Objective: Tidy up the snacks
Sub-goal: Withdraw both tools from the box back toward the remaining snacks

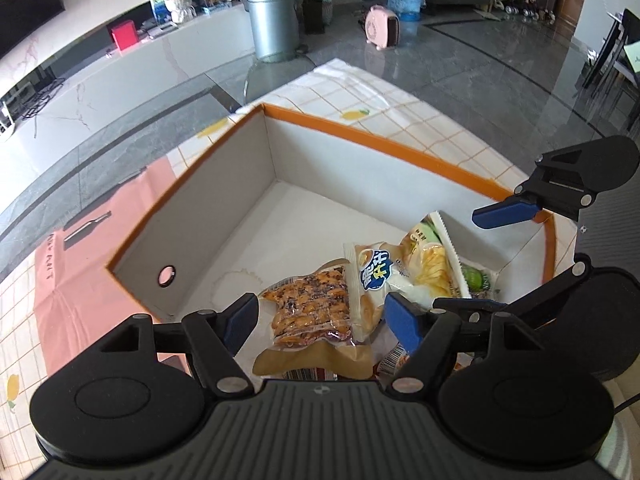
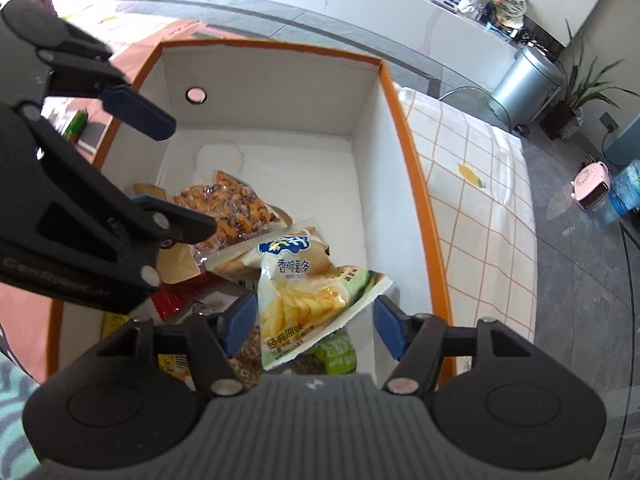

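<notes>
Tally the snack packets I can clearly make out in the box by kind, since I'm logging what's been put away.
Clear packet of orange-brown glazed snacks: 1
Potato stick packets: 2
Green packet: 1
Red packet: 1
Total: 5; others underneath are too hidden to count.

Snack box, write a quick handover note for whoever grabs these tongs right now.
Left tongs: open, empty, over the clear packet of orange-brown nuts.
Right tongs: open, around but not pressing the pale yellow potato-stick bag.
Both packets lie in the orange-rimmed white cardboard box, piled at one end with other wrappers.
Done: these two are dropped in.
Left: no loose snacks clearly visible outside; check the table.
</notes>
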`<state>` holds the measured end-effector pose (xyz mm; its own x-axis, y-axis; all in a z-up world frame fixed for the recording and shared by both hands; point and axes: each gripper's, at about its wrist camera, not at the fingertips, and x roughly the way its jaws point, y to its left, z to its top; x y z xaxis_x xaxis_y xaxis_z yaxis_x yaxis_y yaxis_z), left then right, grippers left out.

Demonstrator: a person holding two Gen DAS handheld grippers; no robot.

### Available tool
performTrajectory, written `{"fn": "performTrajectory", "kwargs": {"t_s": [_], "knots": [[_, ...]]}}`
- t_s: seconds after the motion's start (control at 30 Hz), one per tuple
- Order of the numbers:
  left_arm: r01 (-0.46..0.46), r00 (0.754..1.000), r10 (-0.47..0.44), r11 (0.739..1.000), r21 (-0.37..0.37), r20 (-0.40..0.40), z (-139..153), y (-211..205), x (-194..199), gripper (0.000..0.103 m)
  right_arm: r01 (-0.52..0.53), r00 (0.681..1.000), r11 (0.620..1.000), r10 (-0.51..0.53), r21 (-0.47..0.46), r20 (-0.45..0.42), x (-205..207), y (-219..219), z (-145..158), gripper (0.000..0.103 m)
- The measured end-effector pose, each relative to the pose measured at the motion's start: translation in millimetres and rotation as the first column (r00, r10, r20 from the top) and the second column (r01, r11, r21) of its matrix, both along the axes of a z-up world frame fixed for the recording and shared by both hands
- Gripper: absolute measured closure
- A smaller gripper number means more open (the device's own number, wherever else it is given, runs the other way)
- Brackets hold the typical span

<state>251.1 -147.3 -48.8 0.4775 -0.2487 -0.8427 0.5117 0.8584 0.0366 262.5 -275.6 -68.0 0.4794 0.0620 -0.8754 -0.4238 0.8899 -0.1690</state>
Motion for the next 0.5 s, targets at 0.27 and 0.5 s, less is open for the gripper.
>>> {"fn": "performTrajectory", "kwargs": {"t_s": [0.27, 0.5], "knots": [[-0.050, 0.995, 0.053, 0.998, -0.048, 0.080, 39.2, 25.8, -39.9, 0.018, 0.155, 0.987, 0.978, -0.160, 0.139, 0.028, -28.4, -3.0, 23.0, 0.037], [-0.090, 0.988, 0.098, 0.994, -0.068, 0.121, 55.1, 51.3, -75.0, 0.018, 0.248, 0.962, 0.931, -0.269, 0.269, 0.041, -62.9, 8.5, 29.1, 0.034]]}}
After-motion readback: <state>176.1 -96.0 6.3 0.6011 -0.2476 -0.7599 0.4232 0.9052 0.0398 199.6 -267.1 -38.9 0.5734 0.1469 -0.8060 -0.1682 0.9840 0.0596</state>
